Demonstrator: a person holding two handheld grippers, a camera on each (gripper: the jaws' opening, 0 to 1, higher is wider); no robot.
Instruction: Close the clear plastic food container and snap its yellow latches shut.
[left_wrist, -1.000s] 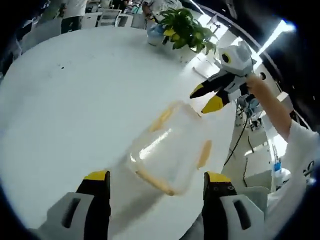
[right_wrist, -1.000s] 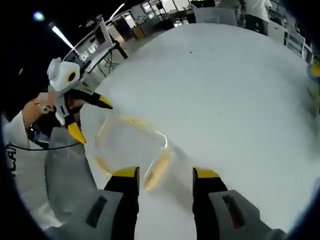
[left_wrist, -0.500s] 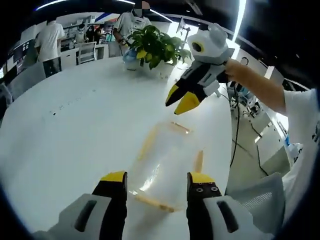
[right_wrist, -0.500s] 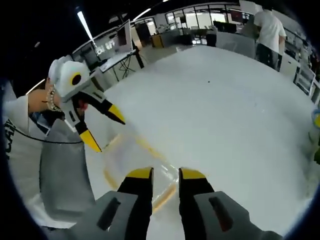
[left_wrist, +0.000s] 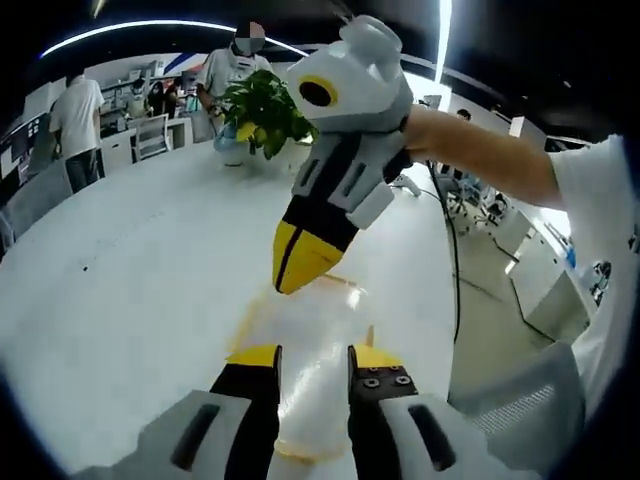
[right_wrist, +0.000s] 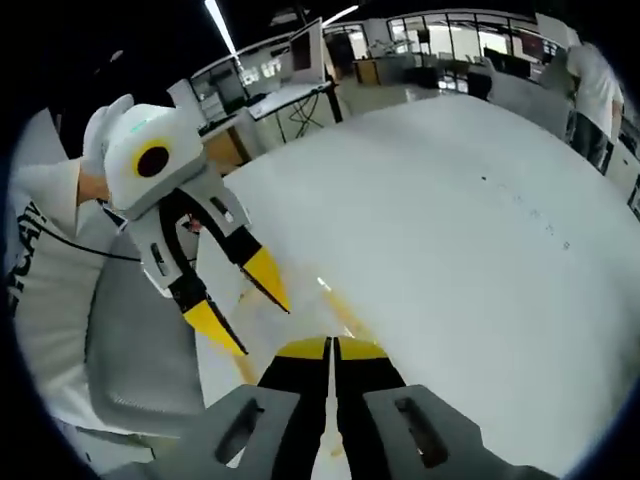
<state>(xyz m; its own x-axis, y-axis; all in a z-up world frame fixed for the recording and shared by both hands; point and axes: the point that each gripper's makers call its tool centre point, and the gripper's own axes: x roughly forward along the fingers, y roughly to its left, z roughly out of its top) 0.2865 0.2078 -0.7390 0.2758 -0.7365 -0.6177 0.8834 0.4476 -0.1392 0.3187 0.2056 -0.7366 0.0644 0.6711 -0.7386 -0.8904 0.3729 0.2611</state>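
Clear plastic food container with yellow latches sits on the round white desk, directly ahead of and partly under the left gripper. Lid looks seated, though the plastic is too transparent to confirm. Left gripper jaws are slightly spread with a narrow gap, straddling the container top; contact cannot be told.

Right gripper has its yellow tips pressed together with nothing between them, hovering just above the container, near a yellow latch strip just ahead of its tips. In the left gripper view the right gripper points its closed tips down at the container's far edge.

Judged step: latching phase, with closed tips used as a pusher. Which latches are already snapped is unclear.

Next move calls for bringing the right gripper's closed tips onto a latch flap and pressing it down and inward against the container wall, while the left gripper bears down on the lid so the box does not slide on the smooth desk.

Green potted plant stands well beyond, out of the way.
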